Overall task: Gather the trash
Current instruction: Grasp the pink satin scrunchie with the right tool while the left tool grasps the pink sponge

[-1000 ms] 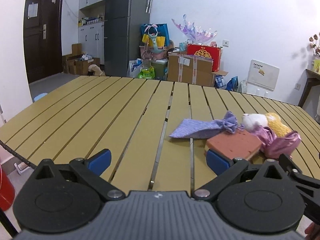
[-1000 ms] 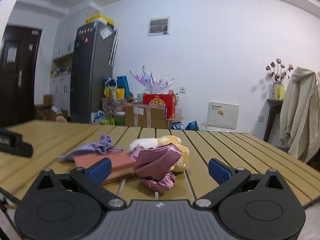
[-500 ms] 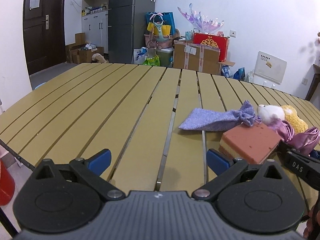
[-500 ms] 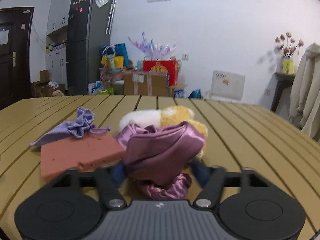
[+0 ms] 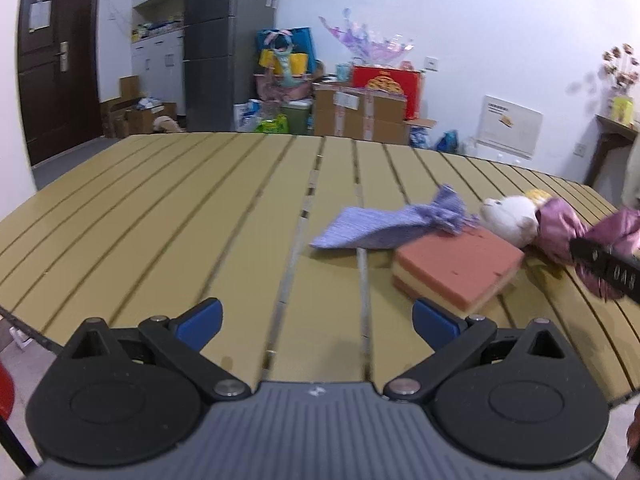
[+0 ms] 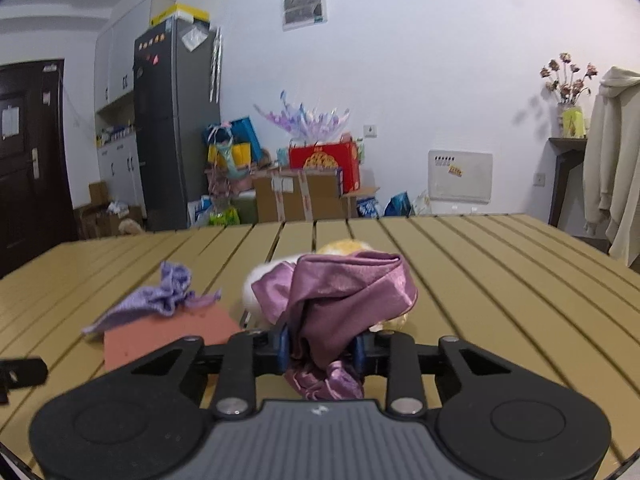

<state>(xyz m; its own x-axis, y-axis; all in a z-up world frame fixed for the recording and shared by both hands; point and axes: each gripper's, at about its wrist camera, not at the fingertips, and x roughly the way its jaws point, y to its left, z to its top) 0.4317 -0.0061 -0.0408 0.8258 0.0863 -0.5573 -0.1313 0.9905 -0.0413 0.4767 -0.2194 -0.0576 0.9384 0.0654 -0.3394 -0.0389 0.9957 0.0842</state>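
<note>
So my right gripper (image 6: 320, 350) had its fingers pinching the purple satin cloth (image 6: 340, 292) on the slatted bench (image 6: 500, 272) by the sponge (image 5: 456, 268), left gripper (image 5: 316, 320) fingers spread wide.

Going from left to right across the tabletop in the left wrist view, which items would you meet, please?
Lavender cloth pouch → pink sponge block → white plush toy → mauve satin cloth, held by the right gripper.
</note>
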